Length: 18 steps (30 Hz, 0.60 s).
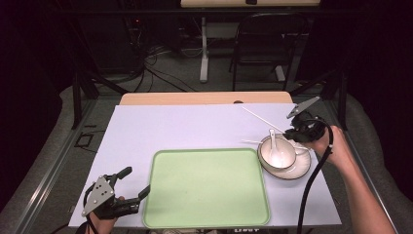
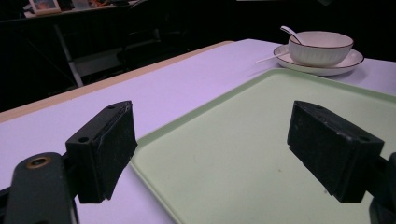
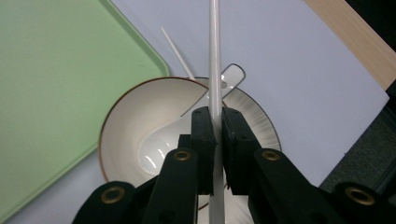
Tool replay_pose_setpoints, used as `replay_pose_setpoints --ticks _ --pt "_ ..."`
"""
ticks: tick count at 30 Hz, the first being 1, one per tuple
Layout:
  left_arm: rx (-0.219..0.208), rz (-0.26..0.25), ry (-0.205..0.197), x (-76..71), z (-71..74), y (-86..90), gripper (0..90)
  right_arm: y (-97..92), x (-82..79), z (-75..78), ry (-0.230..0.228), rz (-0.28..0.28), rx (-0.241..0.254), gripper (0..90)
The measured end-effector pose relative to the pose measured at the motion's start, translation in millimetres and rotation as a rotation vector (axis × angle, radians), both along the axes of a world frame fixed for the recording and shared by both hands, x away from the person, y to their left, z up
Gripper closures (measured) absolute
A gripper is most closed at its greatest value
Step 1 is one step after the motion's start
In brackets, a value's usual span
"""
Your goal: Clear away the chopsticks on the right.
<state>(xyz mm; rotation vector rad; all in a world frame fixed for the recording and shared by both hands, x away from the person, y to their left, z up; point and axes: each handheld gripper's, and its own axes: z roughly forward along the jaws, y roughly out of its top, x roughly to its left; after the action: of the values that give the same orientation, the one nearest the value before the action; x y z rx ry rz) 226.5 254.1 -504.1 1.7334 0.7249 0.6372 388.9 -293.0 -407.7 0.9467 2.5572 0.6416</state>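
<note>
Right claw (image 3: 215, 140) clamped on a white chopstick (image 3: 215, 56) above the bowl (image 1: 276, 153), left claw (image 2: 212, 154) wide open, empty; next, probably tray (image 1: 160, 204) at nine o'clock.

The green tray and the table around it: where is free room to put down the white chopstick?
The whole green tray is bare, as is the white table behind it. It is crowded at the right, where bowl, spoon, plate and a second chopstick sit.

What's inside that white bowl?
A white spoon lies in the bowl, its handle leaning over the rim. The bowl sits on a plate, hiding the plate's middle.
</note>
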Motion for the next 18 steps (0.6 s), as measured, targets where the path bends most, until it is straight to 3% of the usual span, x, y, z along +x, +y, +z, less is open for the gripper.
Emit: replay_pose_setpoints --ticks 18 --pt "-0.002 -0.002 -0.001 -0.5 0.1 0.4 15.4 29.7 -45.3 -9.4 0.019 -0.003 0.023 83.9"
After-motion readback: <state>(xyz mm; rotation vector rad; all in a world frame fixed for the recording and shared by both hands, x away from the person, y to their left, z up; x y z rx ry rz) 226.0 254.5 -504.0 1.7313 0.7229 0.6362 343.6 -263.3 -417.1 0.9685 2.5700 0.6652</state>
